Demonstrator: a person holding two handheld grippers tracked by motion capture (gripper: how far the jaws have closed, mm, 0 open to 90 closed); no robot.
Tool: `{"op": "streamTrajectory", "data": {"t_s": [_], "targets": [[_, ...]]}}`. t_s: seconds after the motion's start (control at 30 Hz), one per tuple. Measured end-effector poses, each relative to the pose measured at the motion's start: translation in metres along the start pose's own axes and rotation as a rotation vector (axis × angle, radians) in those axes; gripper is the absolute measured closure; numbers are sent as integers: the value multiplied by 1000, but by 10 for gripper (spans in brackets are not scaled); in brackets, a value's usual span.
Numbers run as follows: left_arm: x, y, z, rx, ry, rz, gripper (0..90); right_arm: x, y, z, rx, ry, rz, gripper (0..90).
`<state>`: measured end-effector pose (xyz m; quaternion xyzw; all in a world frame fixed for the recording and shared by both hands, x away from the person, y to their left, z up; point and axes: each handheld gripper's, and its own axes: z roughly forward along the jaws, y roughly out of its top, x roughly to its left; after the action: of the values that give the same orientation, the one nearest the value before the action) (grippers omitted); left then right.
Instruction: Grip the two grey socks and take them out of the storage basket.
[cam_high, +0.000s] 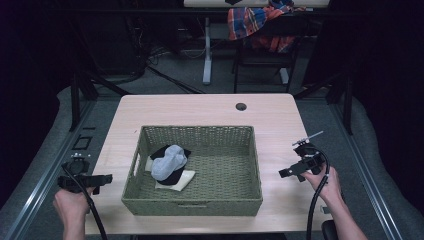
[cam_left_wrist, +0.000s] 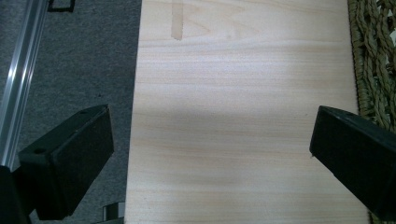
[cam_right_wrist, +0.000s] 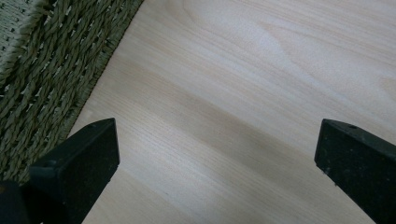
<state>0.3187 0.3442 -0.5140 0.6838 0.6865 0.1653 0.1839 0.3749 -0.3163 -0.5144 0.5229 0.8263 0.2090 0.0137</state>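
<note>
Jaws are standing spread and empty on both tools: I am holding my left gripper at lower left and my right gripper at centre right, flanking the woven basket. In its left half, a grey sock is lying over what are probably black and cream socks, waiting to be reached.

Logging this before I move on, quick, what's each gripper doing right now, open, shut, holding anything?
Left gripper: open, jaws wide apart over the bare table, holding nothing.
Right gripper: open, jaws wide apart beside the basket, holding nothing.
</note>
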Motion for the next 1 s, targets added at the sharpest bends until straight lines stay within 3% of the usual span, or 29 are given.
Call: {"op": "streamTrajectory", "data": {"t_s": [0.37, 0.6, 0.67, 0.83, 0.87, 0.97, 1.0], "targets": [[-3, 3, -6, -19, 8, 39, 0, 0, 0, 1, 2, 29, -7, 1], [-5, 9, -13, -25, 0, 31, 0, 3, 0, 1, 3, 25, -10, 3], [-5, 14, -16, -18, -23, 23, 0, 3, -1, 1, -15, 25, 1, 4], [-11, 29, -29, -37, -28, 40, 0, 2, -1, 0, 3, 37, -8, 4], [-16, 35, -37, -60, -40, 51, 0, 5, -1, 1, -17, 44, 15, 4], [-22, 40, -42, -74, -36, 57, 0, 4, 0, 1, -3, 53, 6, 4], [-28, 44, -47, -72, -55, 72, 0, 3, 0, 0, 7, 49, -1, 4]]}}
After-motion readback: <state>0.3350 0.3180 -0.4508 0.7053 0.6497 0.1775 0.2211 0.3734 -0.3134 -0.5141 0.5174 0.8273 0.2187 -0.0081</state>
